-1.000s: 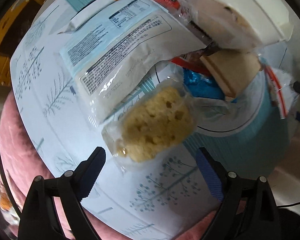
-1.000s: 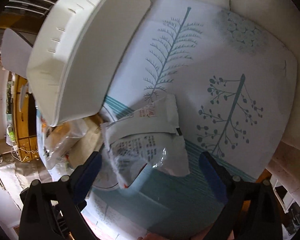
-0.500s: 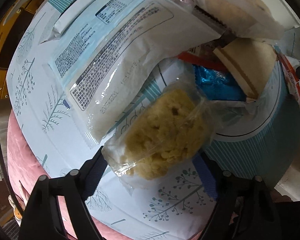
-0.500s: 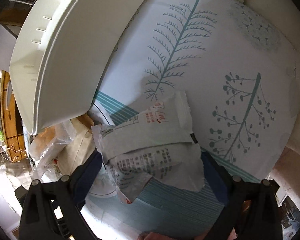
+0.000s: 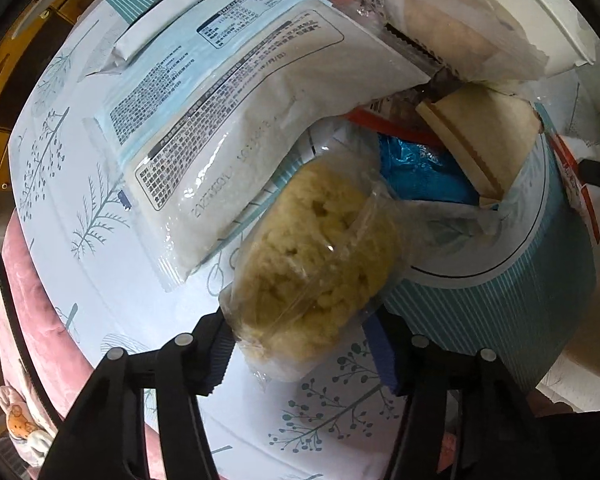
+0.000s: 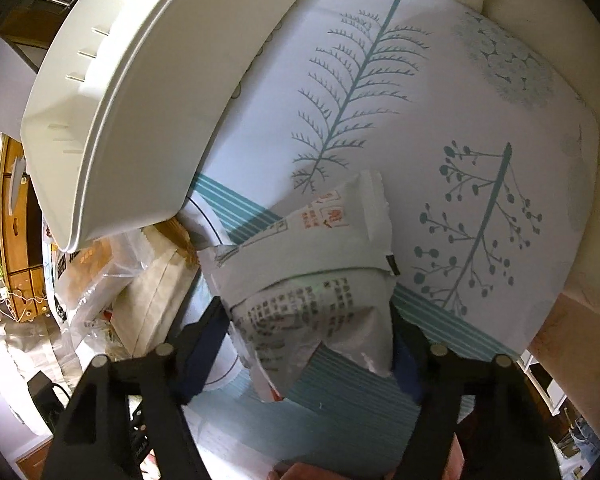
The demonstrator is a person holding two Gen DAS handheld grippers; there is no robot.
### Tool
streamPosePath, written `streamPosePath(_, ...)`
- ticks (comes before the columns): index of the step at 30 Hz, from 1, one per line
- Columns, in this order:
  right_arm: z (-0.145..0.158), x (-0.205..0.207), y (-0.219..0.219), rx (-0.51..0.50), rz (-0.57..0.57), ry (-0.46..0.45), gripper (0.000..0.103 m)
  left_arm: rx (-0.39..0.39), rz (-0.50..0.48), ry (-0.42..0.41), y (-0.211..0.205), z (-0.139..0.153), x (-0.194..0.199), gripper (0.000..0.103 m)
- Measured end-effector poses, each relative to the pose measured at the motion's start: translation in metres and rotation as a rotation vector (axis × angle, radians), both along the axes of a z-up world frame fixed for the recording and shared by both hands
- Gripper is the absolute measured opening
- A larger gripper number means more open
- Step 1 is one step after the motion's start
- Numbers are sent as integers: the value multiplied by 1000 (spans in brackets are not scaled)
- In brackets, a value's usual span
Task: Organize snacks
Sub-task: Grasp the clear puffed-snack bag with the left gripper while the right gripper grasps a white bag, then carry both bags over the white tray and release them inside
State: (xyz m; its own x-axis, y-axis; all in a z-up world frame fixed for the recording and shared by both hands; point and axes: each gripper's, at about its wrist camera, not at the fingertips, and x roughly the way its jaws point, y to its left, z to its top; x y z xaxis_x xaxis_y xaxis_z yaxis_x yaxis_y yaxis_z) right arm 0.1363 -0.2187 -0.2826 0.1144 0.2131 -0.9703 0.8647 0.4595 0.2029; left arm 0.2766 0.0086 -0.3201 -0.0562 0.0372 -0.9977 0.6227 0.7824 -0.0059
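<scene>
A yellow crumbly cake in a clear wrapper [image 5: 320, 264] lies on the tree-print tablecloth [image 5: 100, 280]. My left gripper [image 5: 300, 340] points down over it, jaws closing, with both pads against the wrapper's near end. In the right wrist view a white snack packet with red and grey print [image 6: 312, 280] sits between the fingers of my right gripper [image 6: 306, 340]. Those jaws are closing too, and their pads touch the packet's two sides. A white plastic basket [image 6: 140, 92] stands tilted at the upper left.
A large white and pale-blue packet [image 5: 228, 120] lies beside the cake. A blue wrapper [image 5: 420, 176], a beige wrapped sandwich snack [image 5: 484, 136] and more packets pile up near the basket's rim [image 5: 540, 12]. A pink cushion [image 5: 32, 320] shows beyond the table edge.
Both grippers came down over their packets and narrowed. The left fingers now meet the cake wrapper; the right fingers now meet the white packet.
</scene>
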Motion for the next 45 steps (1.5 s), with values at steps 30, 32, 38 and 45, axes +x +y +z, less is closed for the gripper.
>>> streamPosePath(30,95,-58,66,-56,131,-229,68,-180,144,-141,67,125,-62,51)
streamPosePath(32,100,-59,67,-44,143,-252,68,-191,158,-128,62,134,-57,51)
streamPosePath(38,120,-43,62,-34,223,-325,68,-231,207,-88,50,161,-56,51)
streamPosePath(45,144,-15,40,-61,365,-349,68,-277,220,-78,7,193,-57,51)
